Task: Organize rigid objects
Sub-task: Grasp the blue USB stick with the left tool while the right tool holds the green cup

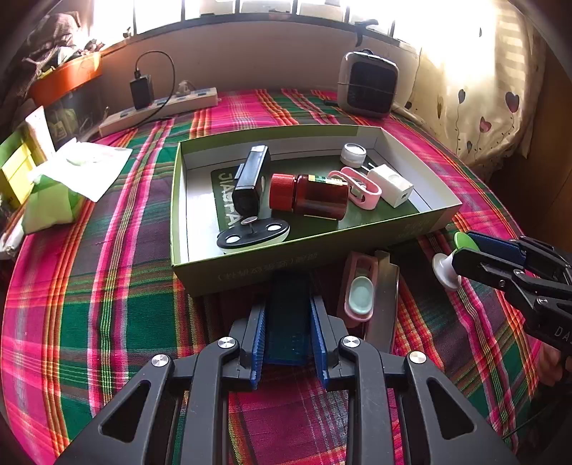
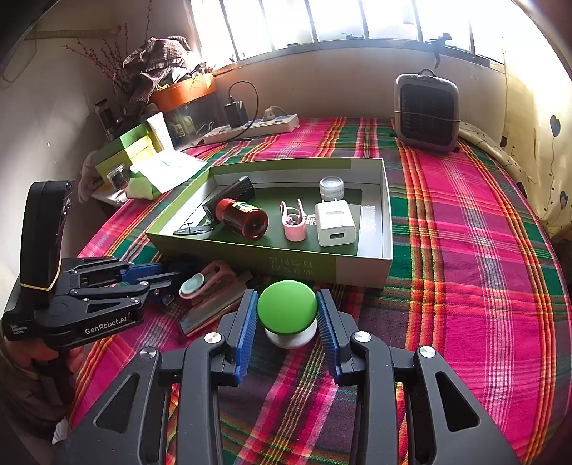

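Plaid bench cloth point(image 2: 464, 250) across the whole frame, barred window point(image 2: 321, 18) along the top, small heater point(image 2: 427, 111) upper right. Green box point(image 1: 250, 275) at centre. Left hand-held gripper point(image 1: 287, 322) clamped on a dark blue block point(image 1: 287, 314) bottom centre; right hand-held gripper point(image 2: 287, 322) closed against a green-capped knob point(image 2: 287, 307) just below the box.

Sunlit barred window point(image 2: 321, 21), plaid tablecloth point(image 2: 464, 250), heart-print curtain point(image 1: 482, 118)
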`<state>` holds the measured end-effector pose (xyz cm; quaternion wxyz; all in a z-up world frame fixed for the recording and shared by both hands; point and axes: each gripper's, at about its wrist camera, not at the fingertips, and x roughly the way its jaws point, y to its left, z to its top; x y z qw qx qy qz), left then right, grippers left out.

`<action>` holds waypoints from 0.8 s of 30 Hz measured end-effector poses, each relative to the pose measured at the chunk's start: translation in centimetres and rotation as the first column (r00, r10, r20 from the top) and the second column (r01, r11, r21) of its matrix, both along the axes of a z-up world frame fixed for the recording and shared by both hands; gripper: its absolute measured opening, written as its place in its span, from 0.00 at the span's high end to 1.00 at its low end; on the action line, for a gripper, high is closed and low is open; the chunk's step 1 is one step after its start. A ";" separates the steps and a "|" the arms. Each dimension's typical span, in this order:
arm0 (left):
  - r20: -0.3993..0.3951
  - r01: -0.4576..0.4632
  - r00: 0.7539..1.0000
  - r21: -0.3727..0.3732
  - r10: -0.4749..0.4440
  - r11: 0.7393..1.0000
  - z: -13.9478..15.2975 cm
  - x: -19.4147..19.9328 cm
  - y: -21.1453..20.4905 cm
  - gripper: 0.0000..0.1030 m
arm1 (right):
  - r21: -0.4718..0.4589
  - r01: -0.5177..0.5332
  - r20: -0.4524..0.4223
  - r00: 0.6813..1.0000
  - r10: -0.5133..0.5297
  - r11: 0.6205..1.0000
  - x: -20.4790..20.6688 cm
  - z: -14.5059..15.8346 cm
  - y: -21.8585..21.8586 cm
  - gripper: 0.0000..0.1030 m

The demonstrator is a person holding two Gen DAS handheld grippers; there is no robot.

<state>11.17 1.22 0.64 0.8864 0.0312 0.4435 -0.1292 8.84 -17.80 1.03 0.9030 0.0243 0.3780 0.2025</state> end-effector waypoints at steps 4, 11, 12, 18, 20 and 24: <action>0.000 -0.001 1.000 -0.003 0.001 1.000 0.0 0.0 0.0 0.78 | -0.001 0.000 -0.001 1.000 0.000 1.000 0.0 0.0 0.0 0.66; 0.012 0.002 1.000 -0.012 -0.002 1.000 0.4 -0.2 0.1 0.80 | 0.000 0.000 0.001 1.000 0.000 1.000 0.0 0.1 0.0 0.66; 0.015 0.003 1.000 -0.011 -0.003 1.000 0.4 -0.3 0.1 0.80 | 0.001 0.000 0.001 1.000 0.000 1.000 0.0 0.1 -0.1 0.66; 0.014 -0.002 1.000 -0.014 0.002 1.000 0.5 -0.4 0.4 0.80 | 0.003 0.001 0.003 1.000 -0.001 1.000 0.0 0.3 -0.1 0.66; 0.017 -0.002 1.000 -0.016 0.002 1.000 0.6 -0.5 0.4 0.80 | 0.004 0.001 0.004 1.000 -0.001 1.000 -0.1 0.3 -0.2 0.66; 0.026 0.007 1.000 -0.023 -0.006 1.000 1.1 -0.8 0.4 0.80 | 0.006 -0.001 0.009 1.000 0.001 1.000 -0.1 0.6 -0.1 0.66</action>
